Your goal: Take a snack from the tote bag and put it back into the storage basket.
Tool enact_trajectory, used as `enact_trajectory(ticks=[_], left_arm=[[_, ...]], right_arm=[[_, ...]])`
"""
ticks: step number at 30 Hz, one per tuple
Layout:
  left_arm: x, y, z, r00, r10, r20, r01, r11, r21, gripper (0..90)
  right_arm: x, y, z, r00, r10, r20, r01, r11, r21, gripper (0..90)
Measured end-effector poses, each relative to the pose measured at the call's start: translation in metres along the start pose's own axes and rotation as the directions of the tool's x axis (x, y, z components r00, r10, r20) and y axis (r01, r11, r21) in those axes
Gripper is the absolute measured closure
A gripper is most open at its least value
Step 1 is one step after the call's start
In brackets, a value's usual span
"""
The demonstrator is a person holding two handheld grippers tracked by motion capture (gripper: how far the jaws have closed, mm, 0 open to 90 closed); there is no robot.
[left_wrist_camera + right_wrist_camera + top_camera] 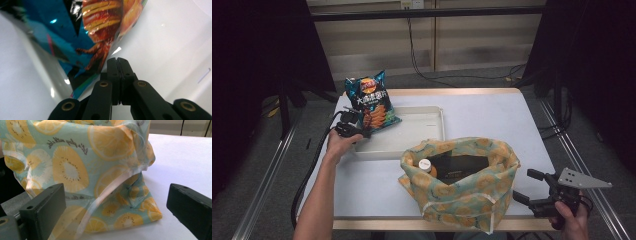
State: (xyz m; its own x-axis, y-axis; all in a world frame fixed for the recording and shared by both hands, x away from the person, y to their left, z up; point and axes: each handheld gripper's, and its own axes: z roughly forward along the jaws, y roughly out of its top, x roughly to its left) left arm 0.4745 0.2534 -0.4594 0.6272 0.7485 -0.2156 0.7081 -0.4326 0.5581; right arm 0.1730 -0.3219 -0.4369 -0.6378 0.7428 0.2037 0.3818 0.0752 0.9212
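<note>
Blue foil is what I have in the left gripper [353, 129]: its jaws are pressed together on the lower corner of the crinkly blue crisp bag printed with orange ridged crisps [371, 101]. From the high view the bag stands tilted over the near left corner of the shallow white rectangular tray [432, 131], its bottom edge in or just above the tray and its top leaning away beyond the rim. I judge that pinching the seam at the corner gives a firm hold without crushing what is inside, and keeps the bag upright enough to carry.

My right gripper [538, 191] hangs with its jaws wide apart, holding nothing, just beside the right wall of the soft fabric tote patterned with yellow lemon slices on pale green [462, 182]. The tote stands open-mouthed at the near middle of the white table [492, 112], with an orange-capped bottle [426, 165] upright inside at its left. I read that position as ready to steady the tote's rim, though the jaws touch no cloth yet.
</note>
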Motion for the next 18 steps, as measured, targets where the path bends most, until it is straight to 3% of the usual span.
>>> enact_trajectory(ticks=[3, 5, 8, 9, 11, 18], left_arm=[[-0.001, -0.002, -0.002, 1.0, 0.001, -0.009, -0.001, 1.0, 0.005, 89.0], [0.0, -0.004, -0.002, 0.9988, 0.027, -0.041, -0.026, 0.9993, 0.028, 89.0], [0.007, -0.008, -0.004, 0.9989, 0.029, -0.035, -0.028, 0.9984, 0.049, 89.0], [0.009, -0.01, -0.003, 0.9996, -0.025, -0.013, 0.025, 0.9997, 0.002, 90.0], [0.013, -0.011, -0.006, 0.9985, -0.052, -0.017, 0.052, 0.9983, -0.027, 90.0], [0.017, -0.007, -0.002, 0.9982, -0.056, -0.019, 0.055, 0.9977, -0.04, 90.0]], right_arm=[[0.001, 0.0, 0.001, 1.0, -0.005, -0.003, 0.005, 1.0, 0.001, 1.9], [0.001, 0.001, 0.001, 1.0, -0.005, -0.003, 0.005, 1.0, 0.001, 1.9], [0.001, 0.0, 0.002, 1.0, -0.004, -0.005, 0.004, 1.0, 0.003, 1.9], [0.001, 0.0, 0.002, 1.0, -0.005, -0.004, 0.005, 1.0, 0.003, 1.9], [0.0, 0.0, 0.003, 1.0, 0.002, -0.002, -0.002, 1.0, 0.001, 1.9], [0.001, 0.001, 0.003, 1.0, -0.001, -0.004, 0.001, 1.0, 0.004, 1.8]])
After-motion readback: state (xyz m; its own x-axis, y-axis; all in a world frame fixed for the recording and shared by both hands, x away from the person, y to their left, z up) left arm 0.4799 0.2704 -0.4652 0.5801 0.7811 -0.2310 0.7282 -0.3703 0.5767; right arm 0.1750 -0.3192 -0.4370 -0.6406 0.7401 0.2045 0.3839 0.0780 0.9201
